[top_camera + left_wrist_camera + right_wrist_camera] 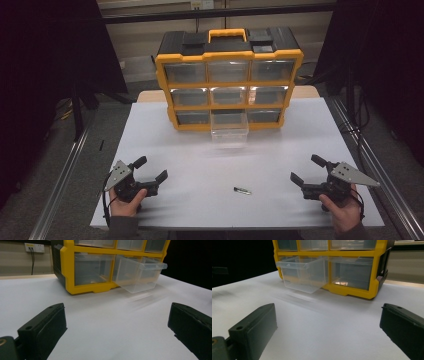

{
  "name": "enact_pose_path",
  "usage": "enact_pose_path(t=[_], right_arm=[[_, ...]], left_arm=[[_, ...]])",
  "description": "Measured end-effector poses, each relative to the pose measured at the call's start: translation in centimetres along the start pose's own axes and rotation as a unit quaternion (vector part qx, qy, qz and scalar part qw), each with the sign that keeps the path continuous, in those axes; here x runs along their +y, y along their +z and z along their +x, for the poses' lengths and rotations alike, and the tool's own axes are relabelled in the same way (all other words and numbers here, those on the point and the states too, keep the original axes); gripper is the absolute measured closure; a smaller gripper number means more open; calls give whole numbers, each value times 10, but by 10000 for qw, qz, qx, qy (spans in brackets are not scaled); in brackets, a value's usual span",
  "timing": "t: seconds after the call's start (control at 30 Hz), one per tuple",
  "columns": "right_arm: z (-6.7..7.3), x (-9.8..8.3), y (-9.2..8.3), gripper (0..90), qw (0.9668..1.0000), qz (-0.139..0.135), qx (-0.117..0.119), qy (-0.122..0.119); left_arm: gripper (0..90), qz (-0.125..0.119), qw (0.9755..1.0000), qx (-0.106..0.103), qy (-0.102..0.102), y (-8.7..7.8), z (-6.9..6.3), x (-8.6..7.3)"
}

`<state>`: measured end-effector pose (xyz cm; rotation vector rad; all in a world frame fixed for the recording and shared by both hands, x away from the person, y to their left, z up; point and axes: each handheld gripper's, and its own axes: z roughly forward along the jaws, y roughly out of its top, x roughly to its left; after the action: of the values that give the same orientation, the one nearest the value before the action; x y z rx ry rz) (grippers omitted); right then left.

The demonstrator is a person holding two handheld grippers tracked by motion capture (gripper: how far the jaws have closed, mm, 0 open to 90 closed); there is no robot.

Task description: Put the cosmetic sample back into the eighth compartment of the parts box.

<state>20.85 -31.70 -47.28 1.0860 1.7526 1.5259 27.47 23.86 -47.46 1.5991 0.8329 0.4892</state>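
Observation:
A yellow and black organiser (229,75) with clear drawers stands at the back of the white table (175,150). Its bottom middle drawer (229,129) is pulled out and looks empty. This open drawer (140,273) also appears in the left gripper view, and the same drawer (300,273) in the right gripper view. A small dark oblong object (242,190) lies on the table near the front. My left gripper (150,169) rests at the front left, open, with nothing between its jaws. At the front right my right gripper (308,169) is open too and holds nothing.
Metal rails (67,165) run along both sides of the table. A wooden surface (150,95) lies under the organiser's rear. Dark curtains flank the scene. A wall socket (34,247) sits behind the organiser.

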Motion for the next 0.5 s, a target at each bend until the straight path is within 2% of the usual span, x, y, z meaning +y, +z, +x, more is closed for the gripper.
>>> enact_pose_path(t=[0.17, 0.23, 0.33, 0.37, 0.5], right_arm=[[1, 0, 0, 4, 10000, 5, 37, -46], [2, 0, 1, 5, 10000, 1, 48, -44], [1, 0, 0, 4, 10000, -6, 58, -54], [1, 0, 0, 4, 10000, -6, 58, -54], [3, 0, 1, 5, 9999, 14, 95, -58]], left_arm=[[15, 34, 10000, -11, -13, 1, -1, 0], [13, 49, 10000, -75, -38, 2, -1, 1], [13, 132, 9999, -52, 81, 3, -2, 1], [13, 63, 9999, -108, -26, 5, -3, 1], [12, 58, 9999, -135, -40, 8, -6, 4]])
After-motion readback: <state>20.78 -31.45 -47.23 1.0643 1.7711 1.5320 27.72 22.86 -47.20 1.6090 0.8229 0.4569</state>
